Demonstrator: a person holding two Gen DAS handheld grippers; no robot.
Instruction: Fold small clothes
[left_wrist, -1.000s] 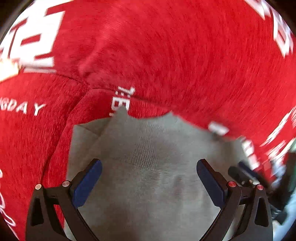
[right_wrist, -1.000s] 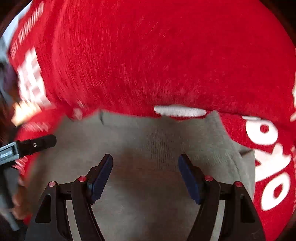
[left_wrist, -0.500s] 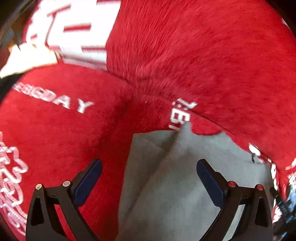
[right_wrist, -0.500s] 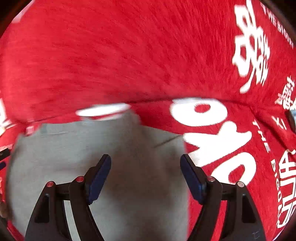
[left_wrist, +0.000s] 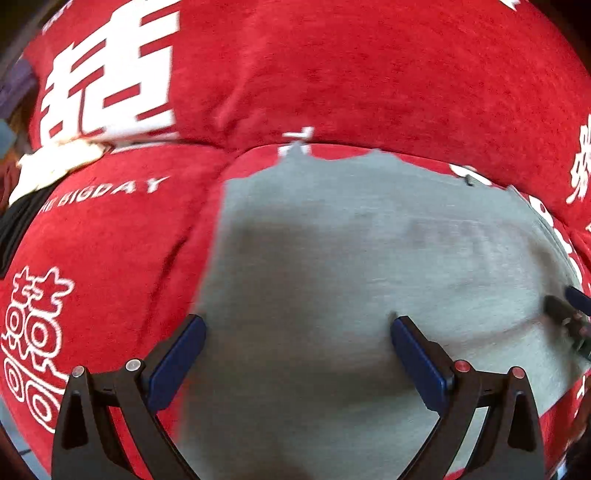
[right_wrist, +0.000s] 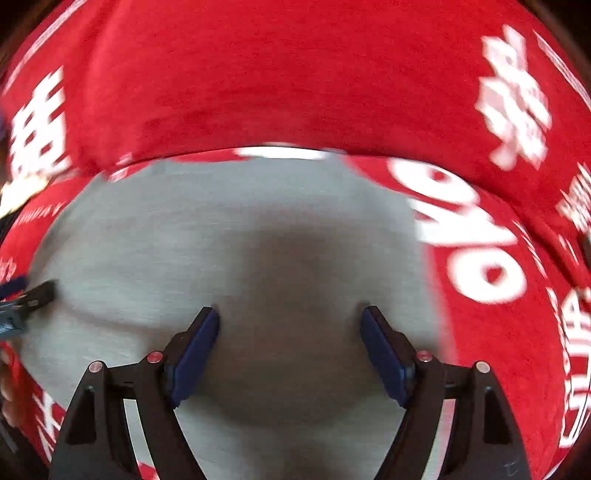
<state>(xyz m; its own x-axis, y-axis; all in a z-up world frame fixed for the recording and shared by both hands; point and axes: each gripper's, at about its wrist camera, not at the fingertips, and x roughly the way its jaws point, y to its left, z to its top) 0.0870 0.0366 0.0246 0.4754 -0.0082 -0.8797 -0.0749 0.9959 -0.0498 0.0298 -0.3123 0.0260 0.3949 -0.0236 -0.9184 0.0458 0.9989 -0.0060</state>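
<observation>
Since half a second ago the left view has slid back over the cloth (left_wrist: 369, 277): then the grey piece filled only the lower right between the fingers, now it spreads across the middle and right of the view. In the right view the cloth has shifted from lower left to centre.

The left gripper (left_wrist: 297, 354) stands wide open, its blue pads well apart and nothing between them but the cloth below; whether the tips touch the fabric I cannot tell. The right gripper (right_wrist: 290, 350) is likewise wide open, gripping nothing, poised over the cloth with its shadow dark on the grey.

Each gripper shows at the edge of the other's view: the right one's tip at the far right of the left view (left_wrist: 569, 314), the left one's tip at the far left of the right view (right_wrist: 26, 299), both over the cloth's outer parts.

The cloth lies flat on a red blanket (left_wrist: 332, 74) with white lettering, which covers everything around it and bulges up in a thick fold just behind the cloth's far edge. A pale scrap (left_wrist: 59, 162) sits at the left by that fold.

The cloth's long axis runs side to side across both views, from one gripper to the other; its far edge is uneven, with a small peak. Both views are blurred.
</observation>
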